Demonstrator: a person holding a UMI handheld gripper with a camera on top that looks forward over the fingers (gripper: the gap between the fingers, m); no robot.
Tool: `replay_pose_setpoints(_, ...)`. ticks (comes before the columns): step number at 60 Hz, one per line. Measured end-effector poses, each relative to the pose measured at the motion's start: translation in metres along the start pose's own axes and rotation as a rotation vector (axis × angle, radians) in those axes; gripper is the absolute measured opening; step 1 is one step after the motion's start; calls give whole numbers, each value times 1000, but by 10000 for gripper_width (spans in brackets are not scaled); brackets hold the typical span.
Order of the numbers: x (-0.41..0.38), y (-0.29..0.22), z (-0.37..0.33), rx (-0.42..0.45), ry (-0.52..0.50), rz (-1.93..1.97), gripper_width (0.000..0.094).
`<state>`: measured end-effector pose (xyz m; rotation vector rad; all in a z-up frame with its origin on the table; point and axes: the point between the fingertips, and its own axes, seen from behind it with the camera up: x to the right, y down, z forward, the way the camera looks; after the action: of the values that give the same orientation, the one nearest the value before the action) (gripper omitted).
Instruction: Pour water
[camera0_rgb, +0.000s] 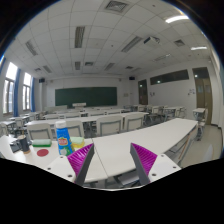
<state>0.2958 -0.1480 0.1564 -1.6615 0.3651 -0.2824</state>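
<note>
My gripper (113, 160) is open and empty, its two fingers with purple pads (84, 158) spread apart above a white table (150, 135). A clear bottle with a blue cap and orange label (63, 137) stands on the table to the left of the left finger. A green-lidded round container (42, 143) and a red-rimmed one (41, 153) sit further left of the bottle. Nothing is between the fingers.
This is a classroom with rows of white desks and grey chairs (120, 120), a green chalkboard (85, 96) on the far wall, and windows (10, 90) at the left. The table's edge runs off to the right.
</note>
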Motion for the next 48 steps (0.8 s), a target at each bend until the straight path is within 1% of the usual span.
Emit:
replay_pose_setpoints(5, -36, -5, -2, 10, -107, 67, 773)
replay_pose_setpoints(9, -87, -11, -2, 23, -188, 96, 773)
replay_pose_setpoints(10, -83, -10, 1, 24, -208, 97, 773)
replay_pose_setpoints(13, -106, -5, 10, 14, -234, 85, 774)
replay_pose_setpoints(14, -94, 1, 12, 13, -246, 78, 771)
replay_pose_setpoints(16, -129, 3, 22, 1, -239, 60, 773)
replay_pose_setpoints(19, -144, 11, 36, -15, -229, 30, 769)
replay_pose_setpoints(21, -135, 21, 57, -19, -236, 5, 772)
replay_pose_setpoints(22, -151, 20, 51, -21, -238, -3, 771)
replay_pose_setpoints(27, -167, 31, 75, -29, -259, -32, 784)
replay_pose_setpoints(31, -178, 41, 95, -61, -270, -39, 801)
replay_pose_setpoints(32, -196, 53, 93, -65, -266, -34, 804)
replay_pose_setpoints(36, -208, 65, 107, -92, -268, -18, 801)
replay_pose_setpoints(37, -198, 63, 114, -103, -271, -14, 797)
replay_pose_setpoints(38, -198, 63, 113, -115, -271, -10, 783)
replay_pose_setpoints(40, -210, 79, 117, -130, -264, -3, 713)
replay_pose_setpoints(42, -207, 82, 122, -114, -231, -17, 572)
replay_pose_setpoints(44, -196, 71, 123, -79, -221, -6, 570)
replay_pose_setpoints(48, -196, 70, 124, -45, -205, -2, 480)
